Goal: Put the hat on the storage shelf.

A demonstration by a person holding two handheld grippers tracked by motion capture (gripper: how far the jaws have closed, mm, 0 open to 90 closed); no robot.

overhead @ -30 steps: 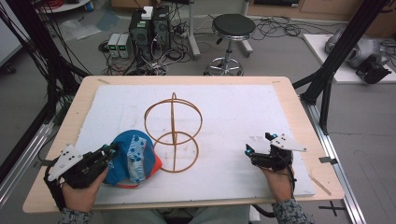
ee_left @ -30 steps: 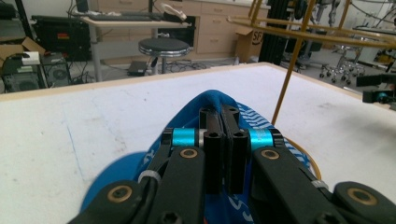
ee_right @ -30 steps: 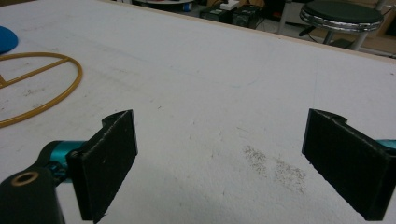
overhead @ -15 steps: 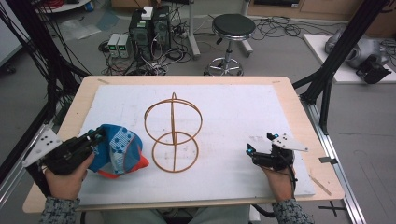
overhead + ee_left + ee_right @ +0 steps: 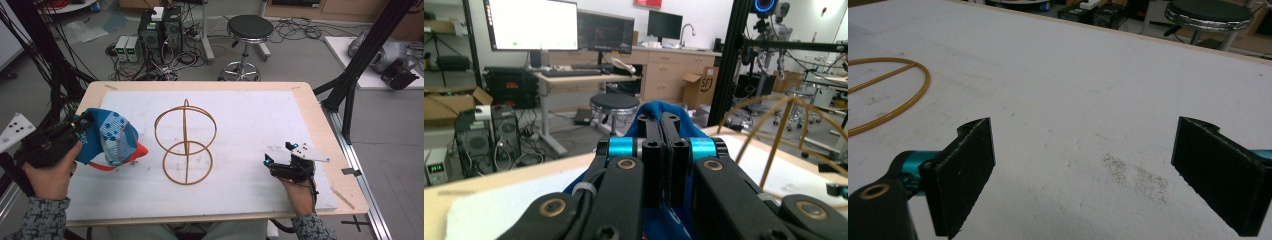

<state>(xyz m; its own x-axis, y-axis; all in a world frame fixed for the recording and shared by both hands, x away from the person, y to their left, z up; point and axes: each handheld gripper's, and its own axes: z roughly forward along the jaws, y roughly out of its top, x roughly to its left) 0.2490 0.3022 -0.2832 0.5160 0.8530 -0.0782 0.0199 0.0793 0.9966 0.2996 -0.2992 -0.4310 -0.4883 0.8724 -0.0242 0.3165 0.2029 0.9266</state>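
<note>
The left tool (image 5: 82, 125) is clamping the blue cap (image 5: 111, 137), which should be carried level over the wire stand (image 5: 185, 142), while the right tool (image 5: 277, 162) is resting released on the desk (image 5: 310, 107).

overhead forward-down, two low jaw-level views, shared wire stand (image 5: 185, 142)

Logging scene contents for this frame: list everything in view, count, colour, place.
cap: 1, blue with orange brim, left table edge, held in left gripper
wire stand: 1, golden-brown rings, table centre
mat: 1, white, covers tabletop
table: 1, light wood
stool: 1, black seat, floor beyond table
computer towers: 2, black, floor beyond table
monitors: several on a desk in the left gripper view
left gripper: 1, black, jaws shut on cap
right gripper: 1, black, jaws open, on mat at right
hands: 2, patterned grey sleeves, bottom edge
</note>
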